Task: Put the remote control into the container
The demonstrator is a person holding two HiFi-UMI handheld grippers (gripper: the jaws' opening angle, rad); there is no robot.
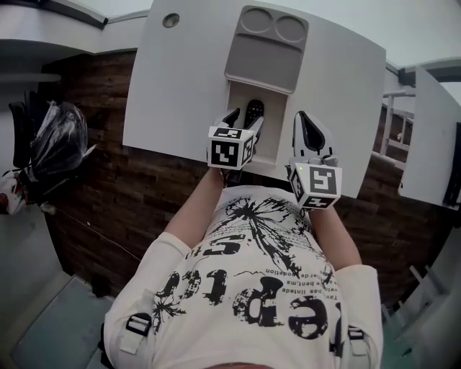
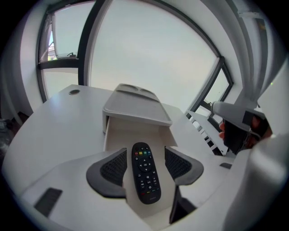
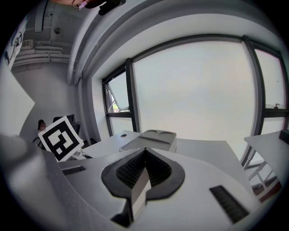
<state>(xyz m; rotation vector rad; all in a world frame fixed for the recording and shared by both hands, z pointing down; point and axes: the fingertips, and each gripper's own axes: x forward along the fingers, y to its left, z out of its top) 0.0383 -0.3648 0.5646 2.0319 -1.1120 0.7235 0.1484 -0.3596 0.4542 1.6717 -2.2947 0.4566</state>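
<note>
Listing from my feed, nearest first.

1. White printed T-shirt (image 1: pixel 252 288): I am looking down on it, with both forearms reaching forward from it.
2. Right gripper (image 3: pixel 145 153): it is hanging over the table's near edge, right of the container. Its jaws are meeting tip to tip with nothing between them. Its marker cube (image 1: pixel 317 184) is facing up at the head camera.
3. Left gripper (image 2: pixel 145 158): it is tilting down over the container's open end. Its jaws are standing wide apart, gripping nothing.
4. Remote control (image 2: pixel 145 178): black, it is lying flat on the container floor. It is showing between and below the open jaws, with its coloured buttons pointing toward the far end.
5. Container (image 1: pixel 272 140): pale, it is sitting at the middle of the table's near edge and running toward the far edge.
6. Lid (image 1: pixel 266 50): grey, with two round recesses, it is covering the container's far half.
7. Table (image 1: pixel 180 94): white, it is showing a round hole (image 1: pixel 171 20) near its far left corner.
</note>
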